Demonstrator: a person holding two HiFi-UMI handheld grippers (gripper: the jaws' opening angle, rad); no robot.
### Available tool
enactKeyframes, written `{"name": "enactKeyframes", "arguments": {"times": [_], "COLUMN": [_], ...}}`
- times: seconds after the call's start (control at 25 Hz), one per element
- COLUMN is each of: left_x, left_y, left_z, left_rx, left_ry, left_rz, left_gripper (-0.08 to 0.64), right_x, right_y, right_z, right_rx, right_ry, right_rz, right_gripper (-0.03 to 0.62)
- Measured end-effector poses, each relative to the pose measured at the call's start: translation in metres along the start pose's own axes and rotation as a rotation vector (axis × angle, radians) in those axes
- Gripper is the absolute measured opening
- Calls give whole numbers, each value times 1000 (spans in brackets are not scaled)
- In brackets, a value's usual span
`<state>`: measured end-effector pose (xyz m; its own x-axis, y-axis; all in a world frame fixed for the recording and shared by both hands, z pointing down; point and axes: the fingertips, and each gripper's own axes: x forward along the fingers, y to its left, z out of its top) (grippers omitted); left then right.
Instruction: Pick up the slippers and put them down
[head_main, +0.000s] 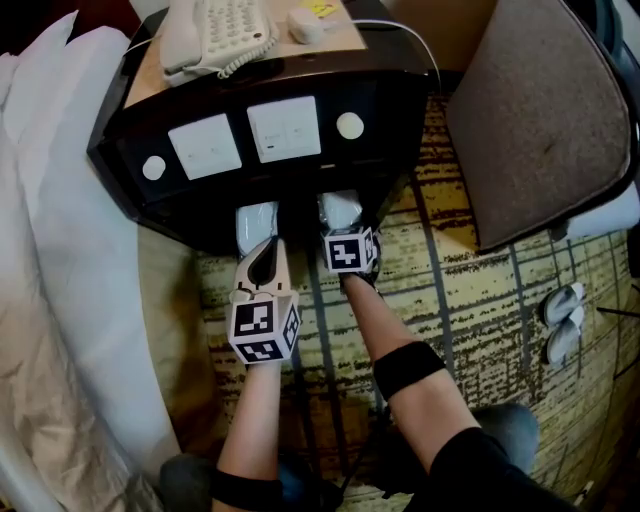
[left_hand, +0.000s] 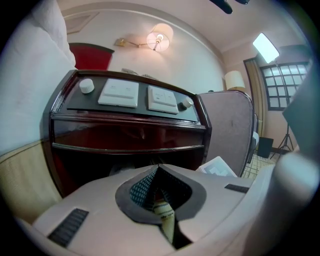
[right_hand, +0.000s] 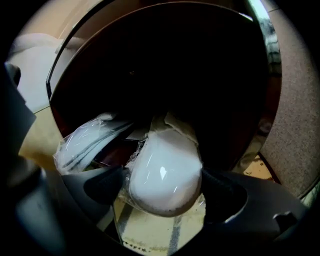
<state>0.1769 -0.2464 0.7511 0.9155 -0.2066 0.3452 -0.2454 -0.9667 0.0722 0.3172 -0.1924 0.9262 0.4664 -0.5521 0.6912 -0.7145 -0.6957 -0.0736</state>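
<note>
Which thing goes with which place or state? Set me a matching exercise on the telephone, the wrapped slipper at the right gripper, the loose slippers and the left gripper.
Things:
1. telephone
2. wrapped slipper
3. loose slippers
4. left gripper

Places or states:
A. held between the jaws of the right gripper
B. jaws shut
C. on top of the nightstand
D. on the carpet near the chair

Pairs: 1-C, 2-A, 3-D, 4-B.

Telephone (head_main: 215, 35) atop dark nightstand (head_main: 392, 150); chair (head_main: 540, 110) just beside.
</note>
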Motion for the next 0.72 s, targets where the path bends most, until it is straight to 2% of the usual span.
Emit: {"name": "enactKeyframes", "arguments": {"times": [0.2, 0.72], "left_x": [3, 5], "left_y": [-5, 1], "left_z": [2, 6], "left_rx": [11, 16], "left_ry": [-5, -35], "left_rz": [-9, -14], "left_gripper": [0, 0], "right_x": [0, -10], "right_y": [-1, 6], "right_z": [-3, -3], "right_rx": [-14, 5], "right_ry": [20, 10], "right_rz": [14, 16], "right_gripper": [430, 414]}}
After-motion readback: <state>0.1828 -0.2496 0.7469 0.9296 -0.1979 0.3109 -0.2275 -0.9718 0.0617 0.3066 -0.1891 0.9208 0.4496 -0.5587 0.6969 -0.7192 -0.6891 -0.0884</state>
